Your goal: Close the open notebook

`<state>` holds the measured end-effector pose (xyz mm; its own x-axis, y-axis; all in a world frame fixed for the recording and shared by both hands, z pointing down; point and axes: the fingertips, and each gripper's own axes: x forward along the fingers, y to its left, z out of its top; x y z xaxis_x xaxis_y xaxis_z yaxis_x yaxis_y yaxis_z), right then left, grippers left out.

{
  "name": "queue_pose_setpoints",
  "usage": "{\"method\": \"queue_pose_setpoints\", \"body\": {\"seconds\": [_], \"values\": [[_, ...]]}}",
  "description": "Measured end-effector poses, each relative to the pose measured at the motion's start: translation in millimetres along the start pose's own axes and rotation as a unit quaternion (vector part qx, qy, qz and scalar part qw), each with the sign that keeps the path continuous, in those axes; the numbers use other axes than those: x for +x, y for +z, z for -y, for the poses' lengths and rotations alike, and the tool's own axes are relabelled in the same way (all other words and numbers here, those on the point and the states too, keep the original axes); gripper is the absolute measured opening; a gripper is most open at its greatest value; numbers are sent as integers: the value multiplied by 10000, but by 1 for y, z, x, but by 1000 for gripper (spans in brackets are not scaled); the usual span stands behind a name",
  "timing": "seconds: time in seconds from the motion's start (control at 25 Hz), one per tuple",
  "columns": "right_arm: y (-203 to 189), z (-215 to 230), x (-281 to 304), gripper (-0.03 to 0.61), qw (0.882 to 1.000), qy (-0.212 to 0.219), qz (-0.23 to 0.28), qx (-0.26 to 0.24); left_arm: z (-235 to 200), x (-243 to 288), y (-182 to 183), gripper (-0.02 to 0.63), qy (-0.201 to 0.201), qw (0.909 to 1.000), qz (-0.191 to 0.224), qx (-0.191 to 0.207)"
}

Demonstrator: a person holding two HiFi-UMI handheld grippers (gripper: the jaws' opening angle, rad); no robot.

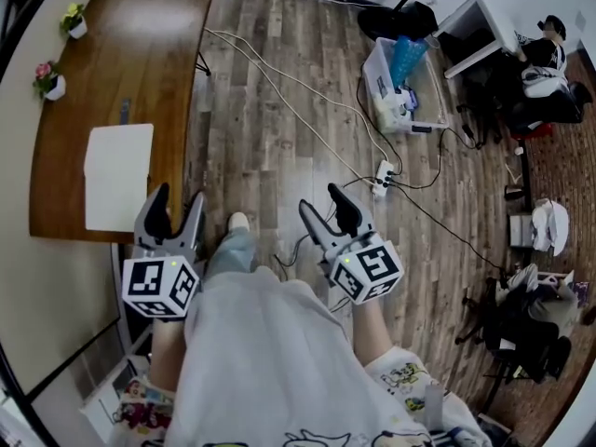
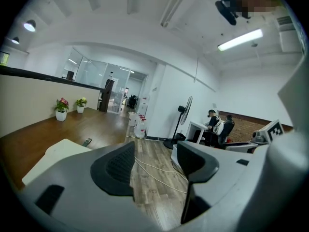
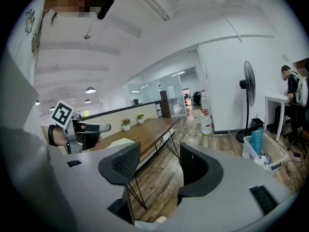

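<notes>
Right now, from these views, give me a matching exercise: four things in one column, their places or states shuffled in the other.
1 notebook
2 power strip
3 left gripper
4 pink flower pot

a jaws apart, empty
b on the floor among cables
c white, flat on the table
d upright at the table's wall side

Pairs: 1-c; 2-b; 3-a; 4-d

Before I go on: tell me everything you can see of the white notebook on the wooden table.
The notebook is a plain white, flat rectangle with no print or visible centre fold, so whether it is open or shut cannot be told. It lies flat near the end of the brown wooden table, square to its edges. Nothing rests on or touches it.
</notes>
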<state>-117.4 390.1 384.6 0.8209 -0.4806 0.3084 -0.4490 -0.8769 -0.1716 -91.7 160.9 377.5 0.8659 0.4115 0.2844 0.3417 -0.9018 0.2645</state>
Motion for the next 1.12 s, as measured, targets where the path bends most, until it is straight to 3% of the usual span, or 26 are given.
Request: {"method": "queue_pose_setpoints", "body": {"seconds": [0.32,0.64,0.92,1.12], "values": [[31,12,70,245,9999,99,70,77,-54,49,32,296,169,9998,77,-102],[47,-3,124,255,9991,428,3,-38,-98,54,51,316,467,9982,278,-238],[57,-35,172,258,9925,1123,-350,-322,-139,30,55,324,1096,9911,479,-591],[67,-70,229,258,9783,1894,-569,-621,-178,5,52,324,1833,9768,658,-887]]}}
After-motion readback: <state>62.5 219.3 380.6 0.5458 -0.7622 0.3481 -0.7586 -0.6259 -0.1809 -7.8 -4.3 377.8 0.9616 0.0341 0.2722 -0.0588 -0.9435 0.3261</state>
